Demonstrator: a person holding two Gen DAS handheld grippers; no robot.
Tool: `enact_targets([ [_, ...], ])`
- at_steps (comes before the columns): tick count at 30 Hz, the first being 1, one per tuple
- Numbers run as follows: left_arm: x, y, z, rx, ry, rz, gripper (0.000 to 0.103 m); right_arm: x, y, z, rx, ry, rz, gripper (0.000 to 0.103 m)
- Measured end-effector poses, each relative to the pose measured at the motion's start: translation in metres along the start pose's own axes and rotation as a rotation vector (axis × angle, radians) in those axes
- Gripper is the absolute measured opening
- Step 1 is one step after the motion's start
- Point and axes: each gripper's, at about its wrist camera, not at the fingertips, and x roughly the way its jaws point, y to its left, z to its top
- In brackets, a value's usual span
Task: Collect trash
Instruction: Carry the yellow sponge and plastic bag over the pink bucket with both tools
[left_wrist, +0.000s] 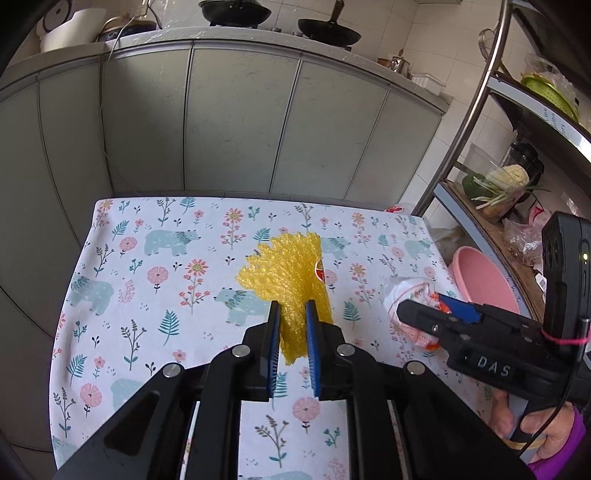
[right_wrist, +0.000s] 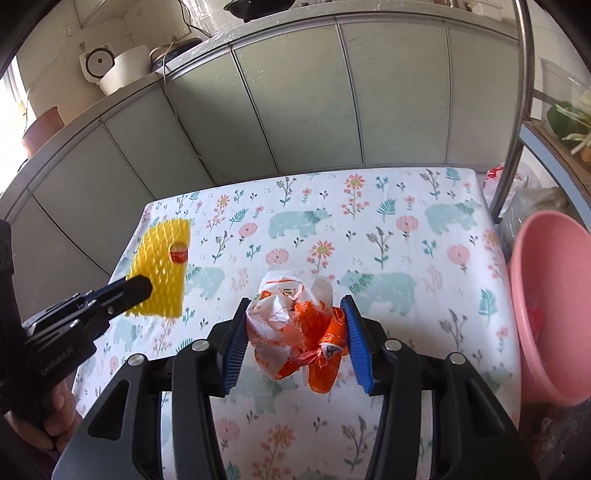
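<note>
My left gripper (left_wrist: 291, 310) is shut on a yellow foam fruit net (left_wrist: 286, 273) and holds it above the floral tablecloth (left_wrist: 147, 258). From the right wrist view the same yellow net (right_wrist: 162, 266) hangs at the left, pinched by the left gripper (right_wrist: 138, 288). My right gripper (right_wrist: 295, 310) is shut on a crumpled orange-and-white plastic wrapper (right_wrist: 295, 325), lifted off the cloth. In the left wrist view the right gripper (left_wrist: 424, 310) and the wrapper (left_wrist: 402, 295) sit at the right edge of the table.
A pink plastic basin (right_wrist: 546, 302) stands just right of the table, also seen as the pink basin (left_wrist: 484, 277). A metal shelf rack (left_wrist: 476, 96) with vegetables rises at the right. Grey cabinet fronts (left_wrist: 236, 122) close off the far side. A hand (left_wrist: 543, 424) holds the right grip.
</note>
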Motion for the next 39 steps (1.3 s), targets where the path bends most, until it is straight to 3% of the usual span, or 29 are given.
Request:
enact_targets([
  [20,0.009,-0.103,-0.006,0.156,0.021,-0.062,0.012,-0.077,-0.059,-0.032,0.094,-0.106,-0.093,0.049],
  [39,0.039,-0.205,0.010,0.286,0.013,-0.169,0.012,-0.115,-0.138,-0.036,0.233,-0.195,-0.221,0.049],
])
